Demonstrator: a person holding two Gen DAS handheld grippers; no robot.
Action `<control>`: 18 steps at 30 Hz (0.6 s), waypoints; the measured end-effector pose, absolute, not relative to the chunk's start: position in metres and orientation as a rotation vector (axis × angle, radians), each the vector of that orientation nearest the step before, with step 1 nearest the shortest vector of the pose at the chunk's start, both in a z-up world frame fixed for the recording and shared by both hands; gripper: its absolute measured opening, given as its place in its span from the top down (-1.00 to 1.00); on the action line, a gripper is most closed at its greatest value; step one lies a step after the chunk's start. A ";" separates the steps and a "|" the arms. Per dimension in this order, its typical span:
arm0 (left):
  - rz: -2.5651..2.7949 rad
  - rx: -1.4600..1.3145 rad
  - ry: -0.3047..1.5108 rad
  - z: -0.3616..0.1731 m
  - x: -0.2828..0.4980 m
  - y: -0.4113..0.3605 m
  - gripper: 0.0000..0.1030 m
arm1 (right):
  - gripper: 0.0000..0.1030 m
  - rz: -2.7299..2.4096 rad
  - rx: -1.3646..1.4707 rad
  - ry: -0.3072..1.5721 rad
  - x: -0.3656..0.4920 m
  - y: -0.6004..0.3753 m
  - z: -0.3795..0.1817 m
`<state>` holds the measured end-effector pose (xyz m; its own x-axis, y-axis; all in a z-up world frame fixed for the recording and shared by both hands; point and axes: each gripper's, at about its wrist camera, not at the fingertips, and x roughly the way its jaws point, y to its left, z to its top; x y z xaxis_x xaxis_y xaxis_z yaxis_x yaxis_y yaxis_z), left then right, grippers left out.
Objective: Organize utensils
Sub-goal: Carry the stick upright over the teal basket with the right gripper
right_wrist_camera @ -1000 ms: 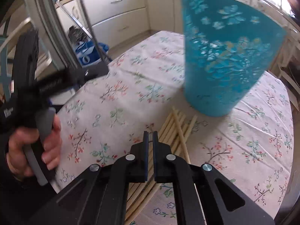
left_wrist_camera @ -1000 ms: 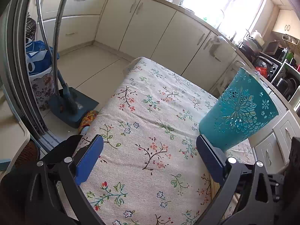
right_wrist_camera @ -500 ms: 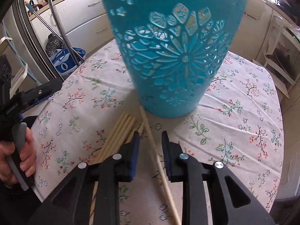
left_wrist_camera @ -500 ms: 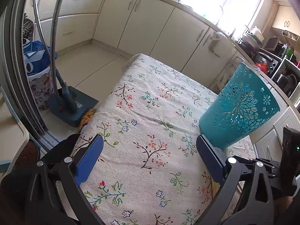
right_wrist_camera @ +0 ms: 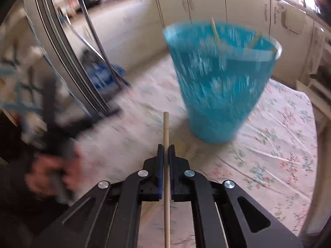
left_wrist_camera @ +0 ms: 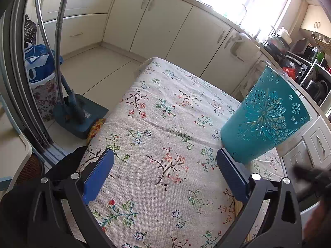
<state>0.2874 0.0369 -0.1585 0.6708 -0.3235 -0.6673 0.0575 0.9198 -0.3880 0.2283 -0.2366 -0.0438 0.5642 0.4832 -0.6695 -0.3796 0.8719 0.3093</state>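
Observation:
A teal cut-out holder (left_wrist_camera: 266, 113) stands on the floral tablecloth (left_wrist_camera: 165, 124); in the blurred right wrist view the holder (right_wrist_camera: 221, 86) has two or three wooden sticks (right_wrist_camera: 215, 31) inside. My right gripper (right_wrist_camera: 166, 150) is shut on a wooden chopstick (right_wrist_camera: 166, 128) that points forward, lifted above the cloth, short of the holder. My left gripper (left_wrist_camera: 165, 173) is open and empty, low over the cloth, its right finger (left_wrist_camera: 231, 173) just beside the holder's base. More sticks lie at the cloth's near edge (left_wrist_camera: 238, 208), mostly hidden.
Cream kitchen cabinets (left_wrist_camera: 157, 20) line the far wall. A blue floor tool on metal poles (left_wrist_camera: 78, 111) and a blue bag (left_wrist_camera: 39, 62) stand left of the table. Appliances (left_wrist_camera: 310, 70) crowd the counter at right.
My right gripper closed on one chopstick and lifted it off the pile, pulling back from the holder. The left gripper has barely moved.

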 end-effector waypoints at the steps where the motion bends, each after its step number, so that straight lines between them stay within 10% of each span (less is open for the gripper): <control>1: -0.220 -0.350 0.812 -0.159 0.287 0.037 -0.85 | 0.89 0.517 0.179 0.759 0.227 -0.243 -0.023; 8: -0.216 -0.346 0.814 -0.159 0.287 0.036 -0.85 | 0.88 0.222 0.424 0.333 0.262 -0.288 0.062; 18: -0.225 -0.350 0.816 -0.160 0.288 0.038 -0.85 | 0.85 -0.065 0.487 0.362 0.329 -0.307 0.031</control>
